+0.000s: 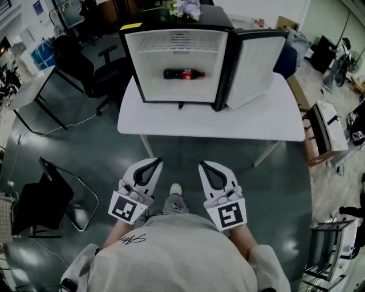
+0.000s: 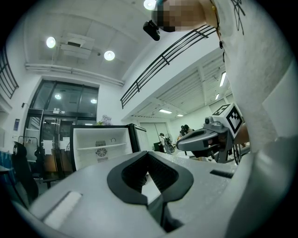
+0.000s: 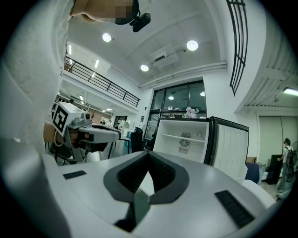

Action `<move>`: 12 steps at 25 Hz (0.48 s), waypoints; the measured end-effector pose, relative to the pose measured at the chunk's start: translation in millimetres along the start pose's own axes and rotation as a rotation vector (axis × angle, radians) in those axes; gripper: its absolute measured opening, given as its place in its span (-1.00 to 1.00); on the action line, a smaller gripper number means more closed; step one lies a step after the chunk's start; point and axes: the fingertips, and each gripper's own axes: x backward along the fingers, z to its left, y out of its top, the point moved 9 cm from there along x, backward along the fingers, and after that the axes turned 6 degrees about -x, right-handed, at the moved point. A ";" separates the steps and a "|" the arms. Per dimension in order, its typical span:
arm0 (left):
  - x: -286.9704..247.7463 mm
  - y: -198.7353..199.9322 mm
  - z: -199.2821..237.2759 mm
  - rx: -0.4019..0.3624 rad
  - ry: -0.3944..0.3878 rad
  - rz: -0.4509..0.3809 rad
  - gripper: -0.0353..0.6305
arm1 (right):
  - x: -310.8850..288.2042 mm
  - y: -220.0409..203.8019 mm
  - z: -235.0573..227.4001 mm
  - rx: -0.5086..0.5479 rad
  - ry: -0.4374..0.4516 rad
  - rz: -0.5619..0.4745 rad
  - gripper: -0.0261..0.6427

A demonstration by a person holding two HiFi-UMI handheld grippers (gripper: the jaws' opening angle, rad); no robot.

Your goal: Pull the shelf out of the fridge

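Our left tongs (image 1: pixel 154 162) and right tongs (image 1: pixel 203 165) hang clenched, empty; well ahead, a lopsided pull could jam the shelf (image 1: pixel 177 50).

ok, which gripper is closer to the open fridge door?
Right. The right gripper hangs short of the table, below and left of the open fridge door; the left gripper is further left, in line with the fridge's left side. Neither touches it.

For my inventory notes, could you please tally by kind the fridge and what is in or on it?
Fridge: 1
Shelf: 1
Cola bottle: 1
Flower bunch: 1
Yellow label: 1
Total: 5
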 end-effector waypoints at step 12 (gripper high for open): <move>-31.2 -10.4 40.5 -0.008 -0.015 -0.004 -0.88 | -40.1 1.8 -23.6 0.005 -0.010 0.011 -0.89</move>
